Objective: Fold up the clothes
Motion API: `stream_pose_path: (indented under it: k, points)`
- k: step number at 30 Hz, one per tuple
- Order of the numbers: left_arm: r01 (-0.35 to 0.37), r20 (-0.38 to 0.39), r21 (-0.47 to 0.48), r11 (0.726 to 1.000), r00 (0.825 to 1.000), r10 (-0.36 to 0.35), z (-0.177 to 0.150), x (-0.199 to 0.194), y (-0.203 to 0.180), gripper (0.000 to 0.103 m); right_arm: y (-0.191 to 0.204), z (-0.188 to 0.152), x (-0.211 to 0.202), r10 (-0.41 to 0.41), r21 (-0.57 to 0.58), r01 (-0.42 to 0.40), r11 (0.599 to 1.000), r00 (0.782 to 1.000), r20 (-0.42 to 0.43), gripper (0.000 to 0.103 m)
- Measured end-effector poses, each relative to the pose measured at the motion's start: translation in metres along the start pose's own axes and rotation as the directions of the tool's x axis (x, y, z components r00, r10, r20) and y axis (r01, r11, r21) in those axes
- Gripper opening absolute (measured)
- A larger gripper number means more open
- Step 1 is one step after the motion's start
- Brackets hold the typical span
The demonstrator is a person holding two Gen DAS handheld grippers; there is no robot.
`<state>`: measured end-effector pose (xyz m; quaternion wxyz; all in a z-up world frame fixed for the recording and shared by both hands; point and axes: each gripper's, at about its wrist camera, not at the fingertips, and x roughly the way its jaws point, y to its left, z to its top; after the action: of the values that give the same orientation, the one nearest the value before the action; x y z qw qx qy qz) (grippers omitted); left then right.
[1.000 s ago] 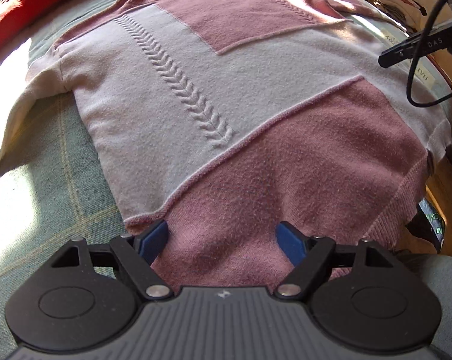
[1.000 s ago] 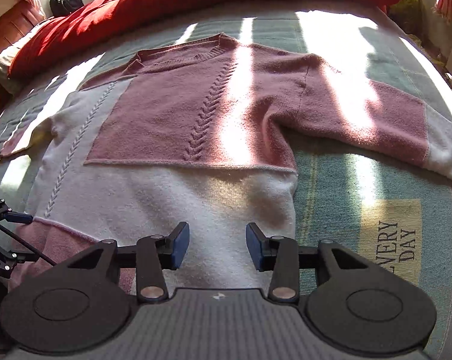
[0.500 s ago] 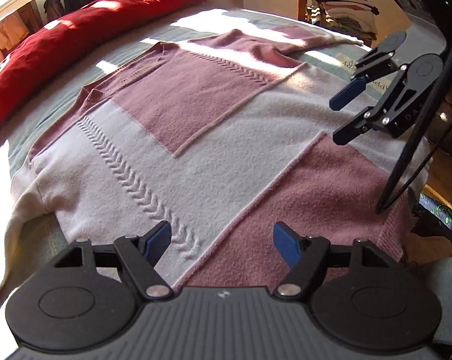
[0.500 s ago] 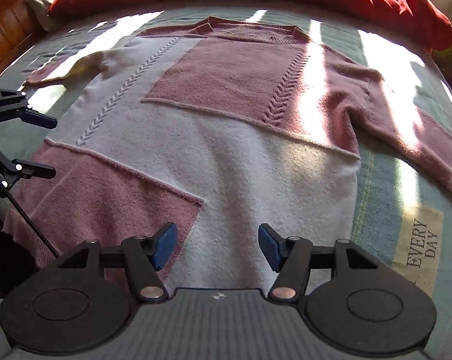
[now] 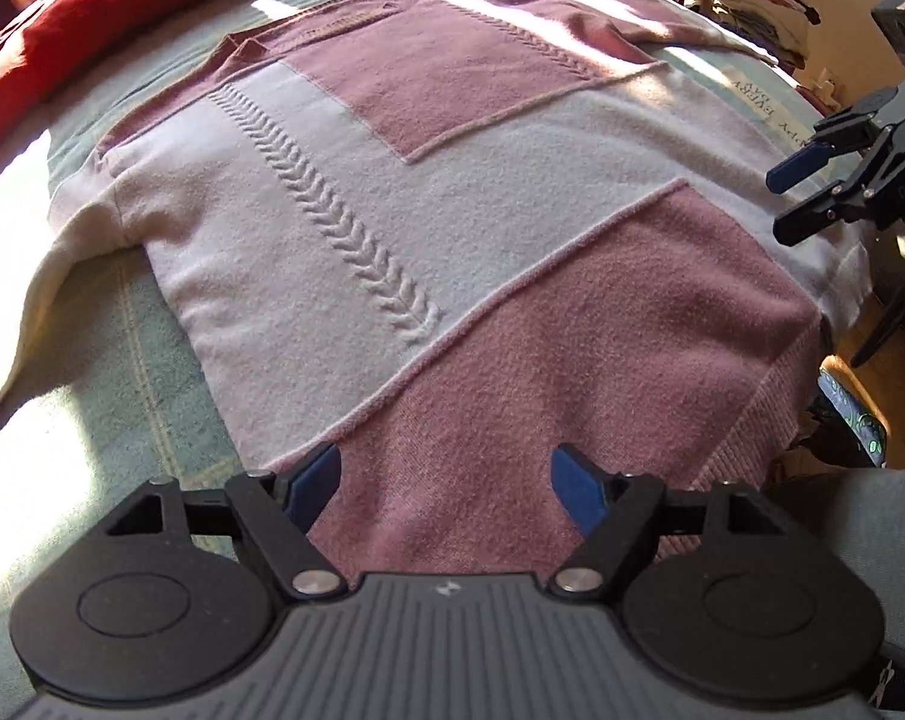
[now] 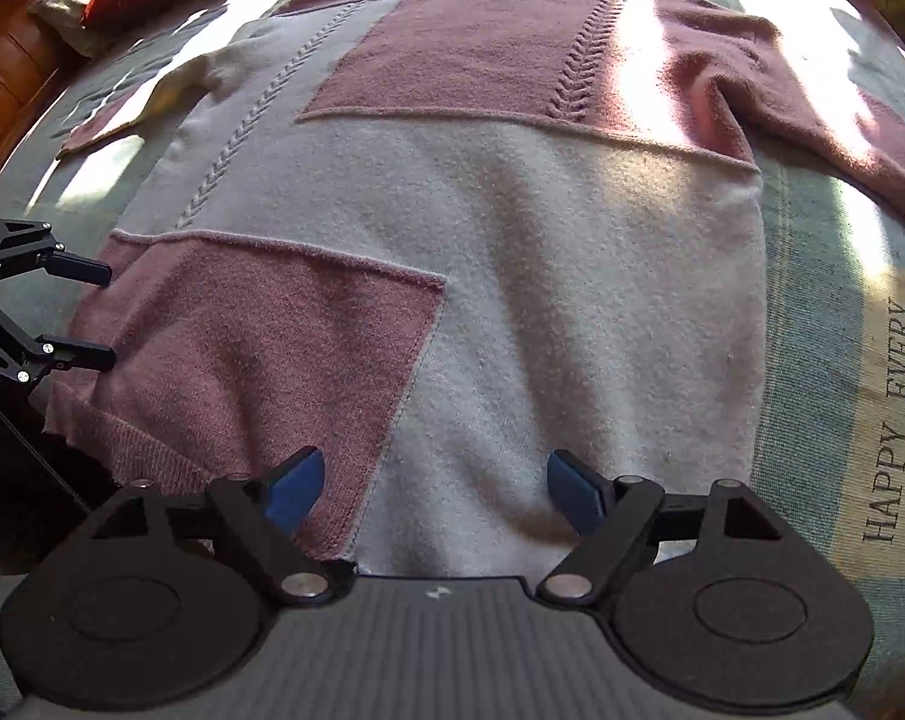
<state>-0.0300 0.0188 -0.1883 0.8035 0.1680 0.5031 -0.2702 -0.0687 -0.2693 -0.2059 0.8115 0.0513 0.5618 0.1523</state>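
Right tool jaws have just been spreading, empty, over the sweater hem; left tool is gaping too; pinching one layer risks a crooked fold.

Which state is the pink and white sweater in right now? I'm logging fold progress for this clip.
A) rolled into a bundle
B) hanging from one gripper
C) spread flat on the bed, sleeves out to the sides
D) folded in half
C: the sweater lies flat and unfolded on the bedspread, a sleeve out to each side, with the right gripper and left gripper open, neither pinching it.
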Motion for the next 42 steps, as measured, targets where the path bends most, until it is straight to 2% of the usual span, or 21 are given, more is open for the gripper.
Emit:
stream_pose_path:
  k: [3, 6, 8, 12, 13, 14, 16, 17, 20, 22, 25, 29, 31, 32, 34, 36, 39, 42]
  points:
    - [-0.034, 0.118, -0.001, 0.999, 0.992, 0.034, 0.041, 0.011, 0.025, 0.076, -0.013, 0.039, -0.004, -0.061, -0.009, 0.062, 0.998, 0.991, 0.121, 0.085]
    - [-0.048, 0.217, -0.015, 0.999, 0.975, 0.05, 0.083, 0.031, 0.044, 0.076, -0.03, 0.081, 0.004, -0.117, -0.02, 0.125, 0.992, 0.966, 0.231, 0.085]
    - [-0.044, 0.25, -0.035, 0.998, 0.967, 0.051, 0.107, 0.048, 0.054, 0.076, -0.04, 0.103, 0.017, -0.131, 0.008, 0.134, 0.991, 0.957, 0.26, 0.085]
    - [-0.057, 0.202, -0.128, 0.99, 0.976, 0.082, 0.129, 0.087, 0.067, 0.076, -0.076, 0.126, 0.055, -0.134, 0.039, 0.129, 0.991, 0.958, 0.252, 0.083]
    - [-0.089, 0.169, -0.159, 0.983, 0.979, 0.116, 0.129, 0.093, 0.07, 0.076, -0.085, 0.129, 0.063, -0.141, 0.041, 0.135, 0.99, 0.959, 0.248, 0.078]
    - [-0.118, 0.135, -0.188, 0.975, 0.98, 0.144, 0.128, 0.099, 0.073, 0.076, -0.091, 0.128, 0.063, -0.134, 0.031, 0.13, 0.991, 0.96, 0.248, 0.078]
    - [-0.132, 0.095, -0.233, 0.963, 0.983, 0.158, 0.127, 0.099, 0.08, 0.081, -0.1, 0.123, 0.058, -0.109, 0.002, 0.112, 0.994, 0.962, 0.251, 0.061]
    - [-0.139, 0.08, -0.251, 0.958, 0.983, 0.164, 0.128, 0.096, 0.083, 0.081, -0.102, 0.121, 0.054, -0.099, -0.002, 0.102, 0.995, 0.967, 0.235, 0.061]
    - [-0.161, 0.043, -0.301, 0.94, 0.982, 0.182, 0.131, 0.089, 0.091, 0.075, -0.104, 0.121, 0.038, -0.075, -0.012, 0.078, 0.997, 0.98, 0.183, 0.066]
    - [-0.176, 0.072, -0.295, 0.939, 0.976, 0.205, 0.143, 0.082, 0.09, 0.075, -0.104, 0.124, 0.024, -0.073, -0.036, 0.081, 0.996, 0.98, 0.184, 0.08]
    - [-0.188, 0.104, -0.299, 0.936, 0.968, 0.228, 0.165, 0.084, 0.095, 0.075, -0.115, 0.152, 0.015, -0.094, -0.019, 0.101, 0.995, 0.972, 0.217, 0.08]
    - [-0.222, 0.084, -0.312, 0.924, 0.962, 0.26, 0.179, 0.106, 0.102, 0.075, -0.125, 0.21, 0.037, -0.135, 0.031, 0.132, 0.991, 0.959, 0.248, 0.082]
    - [-0.257, 0.068, -0.318, 0.913, 0.954, 0.293, 0.173, 0.119, 0.105, 0.076, -0.128, 0.227, 0.061, -0.167, 0.061, 0.157, 0.986, 0.961, 0.218, 0.1]
    - [-0.27, 0.064, -0.321, 0.908, 0.95, 0.305, 0.171, 0.125, 0.107, 0.077, -0.131, 0.231, 0.074, -0.192, 0.079, 0.179, 0.981, 0.96, 0.205, 0.101]
    - [-0.244, 0.091, -0.337, 0.909, 0.953, 0.29, 0.171, 0.131, 0.116, 0.081, -0.138, 0.235, 0.103, -0.248, 0.115, 0.23, 0.966, 0.952, 0.18, 0.103]
    - [-0.218, 0.118, -0.352, 0.91, 0.954, 0.275, 0.171, 0.138, 0.125, 0.083, -0.144, 0.24, 0.111, -0.281, 0.136, 0.256, 0.957, 0.934, 0.22, 0.103]
    - [-0.186, 0.139, -0.372, 0.909, 0.957, 0.253, 0.187, 0.152, 0.143, 0.089, -0.157, 0.26, 0.116, -0.299, 0.165, 0.267, 0.949, 0.929, 0.218, 0.103]
    - [-0.163, 0.154, -0.397, 0.903, 0.958, 0.24, 0.205, 0.162, 0.16, 0.092, -0.166, 0.275, 0.116, -0.303, 0.218, 0.262, 0.94, 0.935, 0.185, 0.103]
